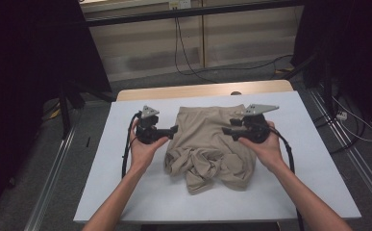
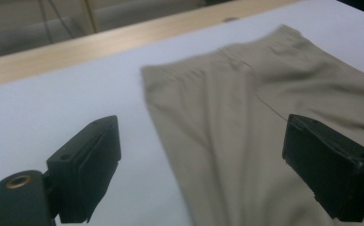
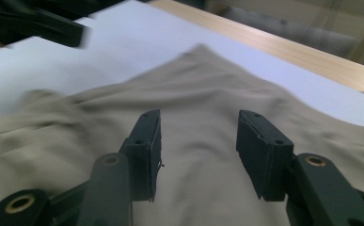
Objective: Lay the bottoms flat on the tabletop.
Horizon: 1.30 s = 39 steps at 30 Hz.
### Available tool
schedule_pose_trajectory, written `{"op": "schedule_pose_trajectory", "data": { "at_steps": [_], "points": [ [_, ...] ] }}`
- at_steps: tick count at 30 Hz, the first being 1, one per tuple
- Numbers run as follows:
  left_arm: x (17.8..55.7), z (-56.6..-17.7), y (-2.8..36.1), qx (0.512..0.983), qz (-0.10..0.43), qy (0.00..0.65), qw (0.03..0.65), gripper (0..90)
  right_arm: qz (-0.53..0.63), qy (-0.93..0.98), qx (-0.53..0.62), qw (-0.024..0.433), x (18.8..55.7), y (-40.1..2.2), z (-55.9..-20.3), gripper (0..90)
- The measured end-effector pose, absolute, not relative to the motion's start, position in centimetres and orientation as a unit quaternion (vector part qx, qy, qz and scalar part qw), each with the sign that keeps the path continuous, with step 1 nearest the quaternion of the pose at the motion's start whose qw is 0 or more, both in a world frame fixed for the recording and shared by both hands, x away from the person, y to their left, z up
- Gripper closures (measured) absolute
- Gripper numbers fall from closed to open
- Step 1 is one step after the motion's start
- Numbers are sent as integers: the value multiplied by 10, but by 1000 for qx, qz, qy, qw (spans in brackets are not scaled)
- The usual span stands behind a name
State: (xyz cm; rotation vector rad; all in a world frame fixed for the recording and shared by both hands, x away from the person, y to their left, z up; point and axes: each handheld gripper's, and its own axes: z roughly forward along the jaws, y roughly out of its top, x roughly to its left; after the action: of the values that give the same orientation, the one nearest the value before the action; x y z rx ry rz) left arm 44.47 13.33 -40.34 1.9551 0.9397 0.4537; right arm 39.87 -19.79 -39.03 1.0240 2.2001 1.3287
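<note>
The shorts (image 1: 210,144) are spread mid-frame on the white desk (image 1: 126,183), lower part bunched. Left tongs (image 1: 173,130) and right tongs (image 1: 227,131) are held open, empty, flanking the shorts, seemingly for regrasping.

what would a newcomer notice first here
A beige garment lies mid-table on the white sheet, its near end bunched up. The left gripper and right gripper flank it with jaws open, holding nothing.
</note>
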Motion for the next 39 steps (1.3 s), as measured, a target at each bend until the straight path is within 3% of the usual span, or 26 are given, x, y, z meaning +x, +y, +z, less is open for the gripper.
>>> {"op": "schedule_pose_trajectory", "data": {
  "at_steps": [3, 7, 11, 12, 15, 17, 19, 20, 22, 23, 25, 34, 39],
  "points": [
    [425, -404, 131, 798, 161, 364, 452, 127, 478, 799, 329, 158, 374, -175, -393, 460],
    [403, -405, 132, 819, 142, 345, 437, 134, 465, 820, 302, 141, 359, -144, -405, 296],
    [383, -411, 134, 827, 138, 321, 440, 147, 429, 848, 285, 124, 356, -121, -425, 257],
    [380, -416, 133, 830, 133, 317, 439, 149, 416, 856, 282, 123, 355, -118, -429, 302],
    [380, -426, 126, 849, 95, 303, 422, 177, 400, 864, 276, 132, 352, -115, -439, 647],
    [379, -428, 121, 854, 110, 290, 418, 196, 395, 867, 276, 125, 349, -118, -444, 829],
    [379, -431, 121, 855, 112, 293, 414, 302, 402, 864, 274, 128, 346, -124, -441, 851],
    [379, -432, 123, 853, 108, 299, 415, 424, 405, 862, 274, 132, 343, -127, -439, 854],
    [382, -433, 129, 852, 94, 304, 417, 566, 414, 856, 278, 139, 338, -137, -433, 856],
    [383, -433, 133, 850, 91, 301, 423, 699, 420, 850, 282, 147, 335, -146, -428, 857],
    [385, -432, 139, 844, 85, 310, 429, 800, 430, 839, 295, 158, 332, -163, -422, 857],
    [379, -428, 145, 832, 86, 320, 444, 825, 434, 800, 360, 204, 314, -233, -417, 861],
    [381, -430, 150, 823, 87, 338, 449, 801, 435, 768, 396, 255, 320, -271, -407, 860]
  ]
}}
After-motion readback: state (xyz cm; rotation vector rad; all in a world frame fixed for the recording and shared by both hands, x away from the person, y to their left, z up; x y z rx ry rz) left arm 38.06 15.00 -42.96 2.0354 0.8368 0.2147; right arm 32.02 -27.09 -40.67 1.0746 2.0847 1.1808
